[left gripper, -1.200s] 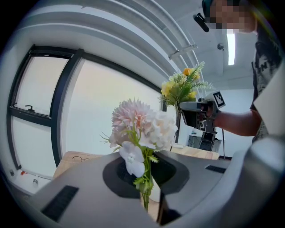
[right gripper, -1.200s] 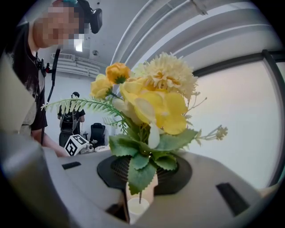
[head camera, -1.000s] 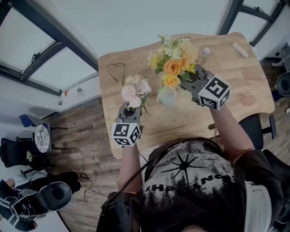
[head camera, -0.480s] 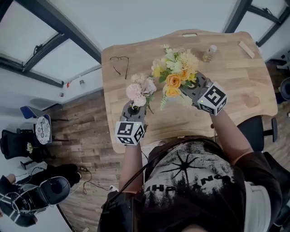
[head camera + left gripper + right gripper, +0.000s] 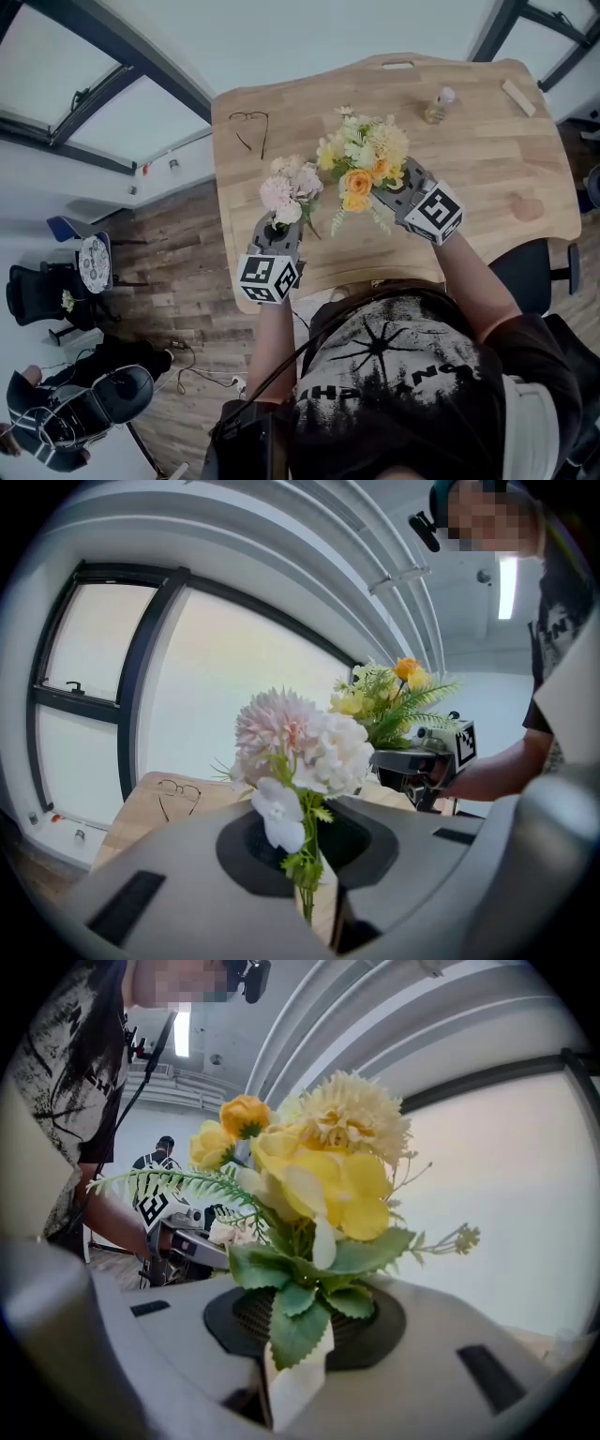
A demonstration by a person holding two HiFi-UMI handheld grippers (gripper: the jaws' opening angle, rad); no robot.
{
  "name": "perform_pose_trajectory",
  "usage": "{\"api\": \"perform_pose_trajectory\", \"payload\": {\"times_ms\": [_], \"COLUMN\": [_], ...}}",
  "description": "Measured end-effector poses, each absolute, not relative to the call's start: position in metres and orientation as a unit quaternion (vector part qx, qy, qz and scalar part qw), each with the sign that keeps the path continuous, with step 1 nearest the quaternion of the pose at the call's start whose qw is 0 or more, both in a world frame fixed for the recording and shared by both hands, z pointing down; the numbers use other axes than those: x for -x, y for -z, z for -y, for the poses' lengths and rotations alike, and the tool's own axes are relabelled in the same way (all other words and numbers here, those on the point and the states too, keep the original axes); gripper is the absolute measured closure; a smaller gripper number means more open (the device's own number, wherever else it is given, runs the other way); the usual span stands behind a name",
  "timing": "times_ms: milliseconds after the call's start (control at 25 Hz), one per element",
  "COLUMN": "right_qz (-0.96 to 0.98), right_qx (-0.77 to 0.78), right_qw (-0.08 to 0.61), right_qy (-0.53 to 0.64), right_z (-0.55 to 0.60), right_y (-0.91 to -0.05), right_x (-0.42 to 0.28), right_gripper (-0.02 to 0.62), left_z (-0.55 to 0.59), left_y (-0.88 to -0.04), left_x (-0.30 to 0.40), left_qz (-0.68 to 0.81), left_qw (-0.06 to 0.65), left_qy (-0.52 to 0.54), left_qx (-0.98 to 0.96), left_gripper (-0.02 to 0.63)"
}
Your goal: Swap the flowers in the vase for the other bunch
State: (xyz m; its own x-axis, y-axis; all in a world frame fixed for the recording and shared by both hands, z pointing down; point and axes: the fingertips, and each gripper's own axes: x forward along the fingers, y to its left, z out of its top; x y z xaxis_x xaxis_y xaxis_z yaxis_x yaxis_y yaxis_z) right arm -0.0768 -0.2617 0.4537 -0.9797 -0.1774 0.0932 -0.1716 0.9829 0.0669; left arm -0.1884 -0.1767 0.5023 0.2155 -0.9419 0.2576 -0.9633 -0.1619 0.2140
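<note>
left gripper (image 5: 275, 228) was clamped on the thin green stem of the pale pink and white artificial flower bunch (image 5: 286, 187), held upright over the near left part of the light wooden table (image 5: 469, 169). right gripper (image 5: 389, 192) was closed on the white-wrapped stem of the yellow and orange bunch (image 5: 364, 159) with fern sprigs, close beside the pink one on its right. 2 bunches, 1 per gripper. wire-rimmed glasses (image 5: 251, 127) and small clear bottle (image 5: 439, 105) sat toward the table's far edge
</note>
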Motion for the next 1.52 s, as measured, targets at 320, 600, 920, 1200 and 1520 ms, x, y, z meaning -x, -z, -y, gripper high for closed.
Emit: {"api": "perform_pose_trajectory", "payload": {"times_ms": [320,600,920,1200,1520], "right_qz": [0.994,0.992,0.989,0.986,0.983], "right_qx": [-0.092,-0.107,-0.117,-0.125,-0.140], "right_qw": [0.050,0.065,0.081,0.096,0.111], "right_qy": [0.023,0.000,-0.041,-0.050,-0.049], "right_z": [0.264,0.270,0.271,0.271,0.272], "right_y": [-0.464,-0.481,-0.498,-0.516,-0.528], "right_x": [0.073,0.077,0.072,0.065,0.062], "right_gripper": [0.485,0.446,0.354,0.328,0.314], "left_z": [0.179,0.181,0.179,0.176,0.171], "left_y": [-0.507,-0.514,-0.513,-0.516,-0.517], "left_x": [0.184,0.192,0.189,0.186,0.185], "left_qz": [0.623,0.621,0.620,0.621,0.623], "left_qw": [0.172,0.181,0.179,0.179,0.179], "left_qy": [-0.042,-0.050,-0.053,-0.056,-0.057], "left_qx": [-0.762,-0.761,-0.762,-0.761,-0.760], "left_gripper": [0.555,0.555,0.555,0.555,0.555]}}
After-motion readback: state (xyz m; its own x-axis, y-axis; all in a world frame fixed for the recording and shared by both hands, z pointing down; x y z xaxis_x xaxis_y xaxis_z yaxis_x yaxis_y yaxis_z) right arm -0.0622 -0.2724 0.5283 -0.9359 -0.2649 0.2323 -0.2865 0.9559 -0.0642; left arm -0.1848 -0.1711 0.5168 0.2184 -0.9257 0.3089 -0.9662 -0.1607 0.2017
